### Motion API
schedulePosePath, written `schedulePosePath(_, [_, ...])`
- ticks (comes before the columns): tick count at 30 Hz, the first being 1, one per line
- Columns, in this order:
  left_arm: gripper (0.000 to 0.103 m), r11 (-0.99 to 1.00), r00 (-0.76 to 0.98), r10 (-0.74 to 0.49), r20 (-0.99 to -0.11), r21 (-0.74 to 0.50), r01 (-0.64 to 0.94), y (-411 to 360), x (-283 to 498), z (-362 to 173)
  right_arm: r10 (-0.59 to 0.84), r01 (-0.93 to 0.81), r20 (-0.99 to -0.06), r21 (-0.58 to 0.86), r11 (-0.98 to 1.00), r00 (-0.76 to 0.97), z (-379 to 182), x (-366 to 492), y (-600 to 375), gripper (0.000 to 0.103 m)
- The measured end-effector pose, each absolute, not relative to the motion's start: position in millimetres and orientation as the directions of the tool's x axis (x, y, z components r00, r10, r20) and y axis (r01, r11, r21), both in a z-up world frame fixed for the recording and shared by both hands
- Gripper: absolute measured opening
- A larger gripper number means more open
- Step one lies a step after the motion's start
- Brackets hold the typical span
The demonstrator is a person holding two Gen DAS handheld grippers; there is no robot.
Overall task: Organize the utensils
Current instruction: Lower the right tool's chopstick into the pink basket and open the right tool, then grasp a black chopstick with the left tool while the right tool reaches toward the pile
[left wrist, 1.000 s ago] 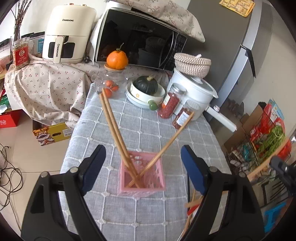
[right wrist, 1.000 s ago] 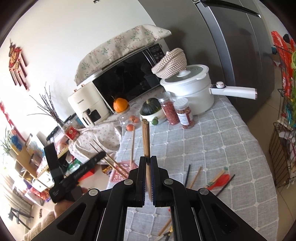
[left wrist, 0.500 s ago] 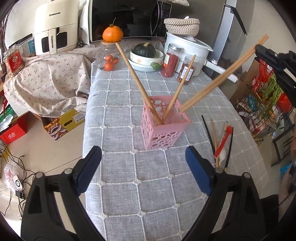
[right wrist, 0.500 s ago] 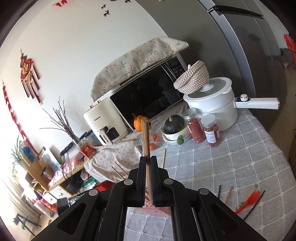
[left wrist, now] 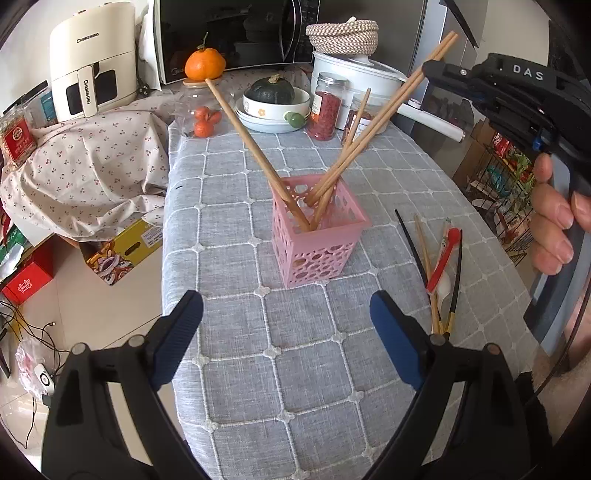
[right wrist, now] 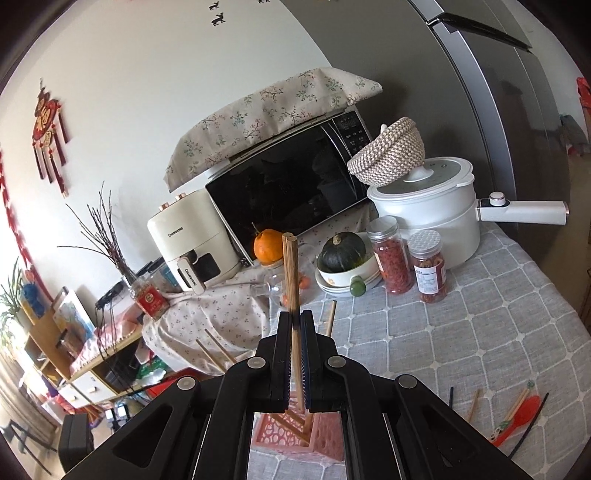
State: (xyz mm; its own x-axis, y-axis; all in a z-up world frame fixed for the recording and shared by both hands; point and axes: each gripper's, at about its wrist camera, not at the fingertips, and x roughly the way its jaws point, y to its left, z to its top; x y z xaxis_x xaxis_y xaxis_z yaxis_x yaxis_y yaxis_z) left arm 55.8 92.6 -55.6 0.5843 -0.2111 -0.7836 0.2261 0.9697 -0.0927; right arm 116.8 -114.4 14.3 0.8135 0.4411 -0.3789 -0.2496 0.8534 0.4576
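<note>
My right gripper point(right wrist: 294, 325) has its fingers point(right wrist: 283, 332) clamped on a pair of chopsticks point(left wrist: 384, 110) whose lower ends dip into the pink basket point(left wrist: 317, 236) on the tabletop point(left wrist: 295, 369). My left gripper point(left wrist: 286, 317) hangs wide apart, holding nothing. Loose utensils point(left wrist: 439, 266) lie right of the basket. From the right wrist, the gripper body hides most of the basket.

Utensil basket point(left wrist: 319, 236) mid-table, on the tablecloth point(left wrist: 295, 369). Chopsticks point(left wrist: 255, 147) stand tilted inside it. Loose utensils point(left wrist: 441, 258) lie on the cloth right of basket. Behind basket: bowl with squash point(left wrist: 275, 99), two jars point(left wrist: 327, 107), cooking pot point(left wrist: 354, 74). Microwave point(left wrist: 229, 33) at far back, air fryer point(left wrist: 92, 62) to its left.
</note>
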Motion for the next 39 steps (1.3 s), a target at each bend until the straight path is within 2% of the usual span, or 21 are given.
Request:
schedulePosePath(17, [0.092, 0.969, 0.579, -0.219, -0.785, -0.104, 0.226, 88.9, 57.7, -57.4, 0.452, -0.238, -0.483, 0.442, 0.865, 0.75, -25.2, 145.1, -90.9, 0.005])
schedulePosePath(20, [0.092, 0.975, 0.587, -0.194, -0.786, -0.089, 0.204, 88.4, 59.7, -58.7, 0.458, -0.225, -0.5, 0.458, 0.86, 0.735, -31.8, 150.5, -93.6, 0.008])
schedulePosePath(21, [0.092, 0.976, 0.585, -0.193, -0.788, -0.091, 0.199, 88.3, 60.6, -59.3, 0.464, -0.22, -0.505, 0.469, 0.856, 0.728, -32.0, 151.3, -95.8, 0.01])
schedulePosePath(22, [0.092, 0.977, 0.583, -0.192, -0.789, -0.095, 0.193, 87.9, 61.6, -59.6, 0.471, -0.219, -0.506, 0.479, 0.85, 0.722, -31.4, 151.5, -98.0, 0.018])
schedulePosePath(23, [0.092, 0.977, 0.582, -0.194, -0.79, -0.099, 0.191, 87.7, 62.7, -59.5, 0.483, -0.22, -0.504, 0.494, 0.841, 0.716, -28.7, 150.5, -101.5, 0.022])
schedulePosePath(25, [0.092, 0.975, 0.579, -0.205, -0.789, -0.113, 0.192, 84.9, 64.3, -59.1, 0.499, -0.23, -0.495, 0.506, 0.831, 0.712, -21.0, 146.4, -107.4, 0.038])
schedulePosePath(27, [0.092, 0.973, 0.573, -0.216, -0.79, -0.123, 0.198, 79.6, 65.2, -58.6, 0.506, -0.241, -0.489, 0.507, 0.828, 0.711, -13.5, 140.4, -113.7, 0.048])
schedulePosePath(31, [0.092, 0.966, 0.549, -0.233, -0.803, -0.126, 0.226, 62.2, 66.9, -60.7, 0.489, -0.242, -0.53, 0.467, 0.85, 0.693, -3.4, 127.3, -133.0, 0.062])
schedulePosePath(39, [0.092, 0.946, 0.472, -0.257, -0.843, -0.12, 0.301, 11.8, 73.2, -70.2, 0.34, -0.159, -0.656, 0.321, 0.934, 0.674, -10.7, 103.5, -193.2, 0.07])
